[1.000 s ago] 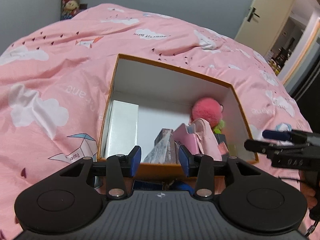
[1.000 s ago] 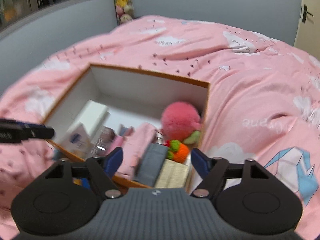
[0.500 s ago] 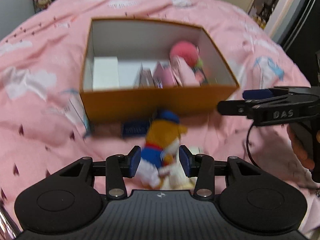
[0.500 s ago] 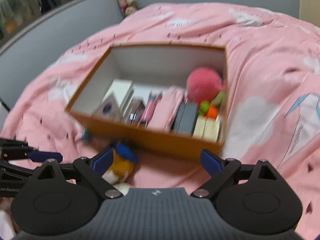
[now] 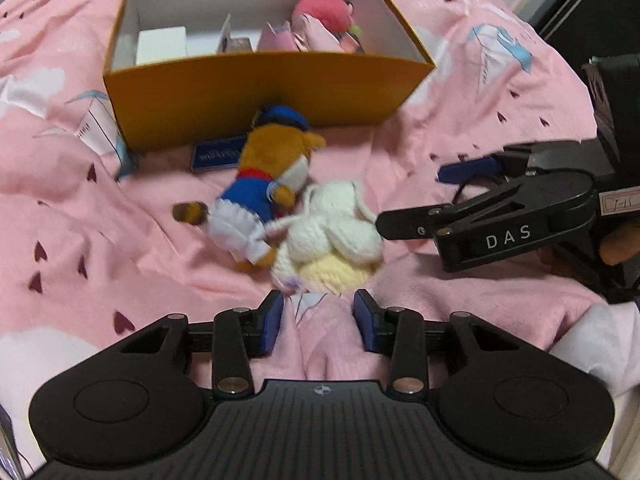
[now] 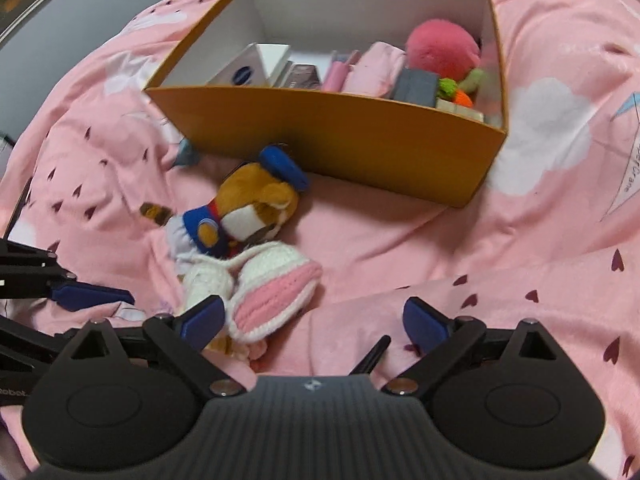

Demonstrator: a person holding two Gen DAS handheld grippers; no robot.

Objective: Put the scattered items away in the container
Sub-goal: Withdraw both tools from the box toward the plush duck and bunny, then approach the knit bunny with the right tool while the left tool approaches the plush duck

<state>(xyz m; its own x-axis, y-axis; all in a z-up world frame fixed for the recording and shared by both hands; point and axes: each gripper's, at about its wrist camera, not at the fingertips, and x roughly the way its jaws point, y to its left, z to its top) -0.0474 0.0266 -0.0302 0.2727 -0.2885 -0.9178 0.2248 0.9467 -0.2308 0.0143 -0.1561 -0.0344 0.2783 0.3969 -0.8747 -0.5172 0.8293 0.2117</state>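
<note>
An orange box (image 5: 264, 92) with white walls sits on the pink bed and holds a pink plush ball (image 6: 442, 50), pink pouches and small boxes. In front of it lie a brown plush in a blue sailor suit (image 5: 268, 176) and a white and pink knitted toy (image 5: 332, 240), touching each other. A small blue box (image 5: 216, 156) lies against the orange box's front. My left gripper (image 5: 318, 314) is open and empty, just short of the knitted toy. My right gripper (image 6: 314, 318) is open and empty, its left finger beside the knitted toy (image 6: 260, 292).
A white carton (image 5: 98, 132) lies by the box's left corner. The pink duvet (image 6: 480, 248) is rumpled around the toys. The right gripper shows in the left wrist view (image 5: 500, 208), close to the knitted toy's right side.
Both grippers pulled back from over the box and dropped low toward the bed. The two toys in front of the box have come into view, close to the fingers.
</note>
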